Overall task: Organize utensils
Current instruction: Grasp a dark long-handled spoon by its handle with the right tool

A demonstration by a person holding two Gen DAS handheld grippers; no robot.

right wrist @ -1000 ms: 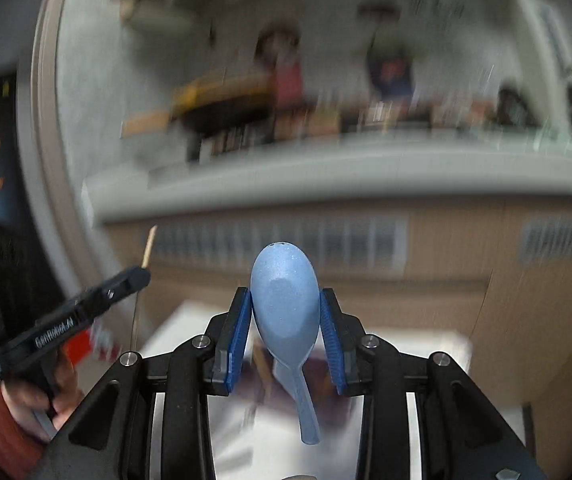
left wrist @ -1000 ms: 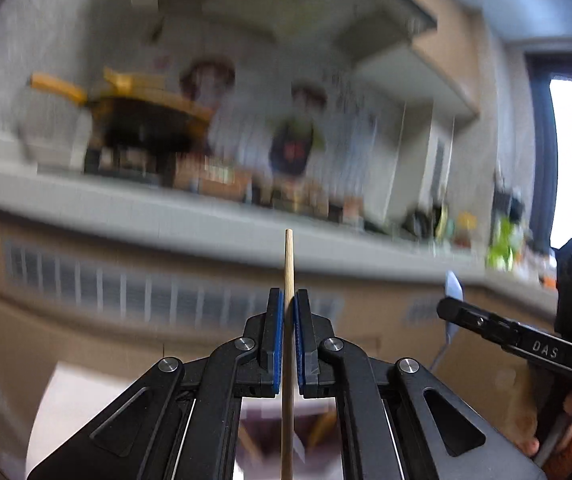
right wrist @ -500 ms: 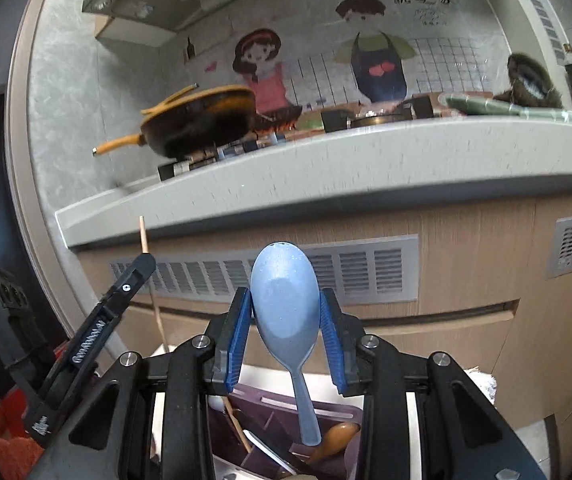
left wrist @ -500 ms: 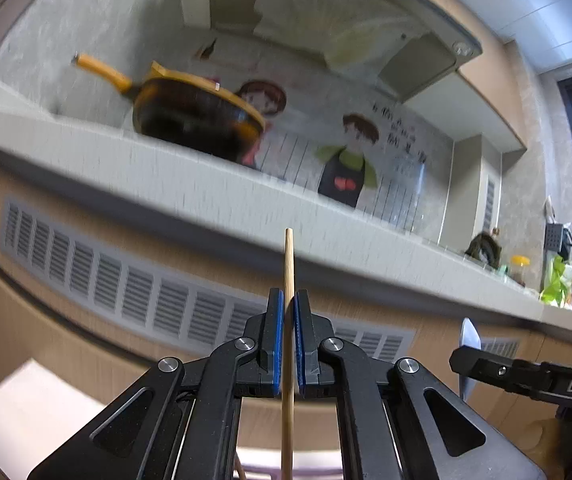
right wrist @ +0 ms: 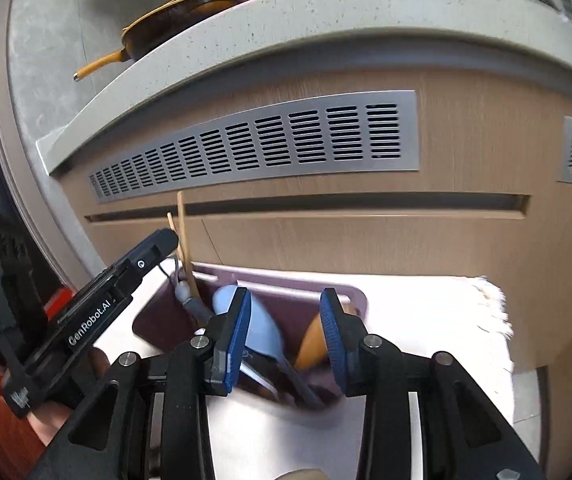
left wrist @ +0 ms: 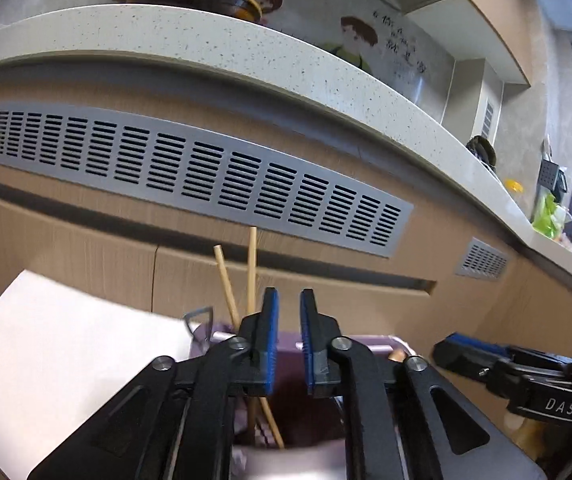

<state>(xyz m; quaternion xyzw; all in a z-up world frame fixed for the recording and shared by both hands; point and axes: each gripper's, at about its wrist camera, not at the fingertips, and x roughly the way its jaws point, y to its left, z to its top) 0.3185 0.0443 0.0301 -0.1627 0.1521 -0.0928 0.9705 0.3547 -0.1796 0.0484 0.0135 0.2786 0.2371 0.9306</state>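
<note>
Left wrist view: left gripper (left wrist: 286, 338) jaws just opening, nothing between; chopsticks (left wrist: 250, 270) just left. Right gripper (right wrist: 286, 332) jaws just opening; blue spoon (right wrist: 264, 334) between, against left pad.

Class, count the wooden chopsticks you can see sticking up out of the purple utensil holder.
2. Both stand in the holder at its left end: one chopstick nearly upright, the other chopstick leaning left beside it. They cross lower down. Others may lie hidden inside.

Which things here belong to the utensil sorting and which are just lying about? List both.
Job: purple holder, two chopsticks, blue spoon, wooden spoon, left gripper, right gripper.

Lying about: yellow pan, white cloth, vent grille.
</note>
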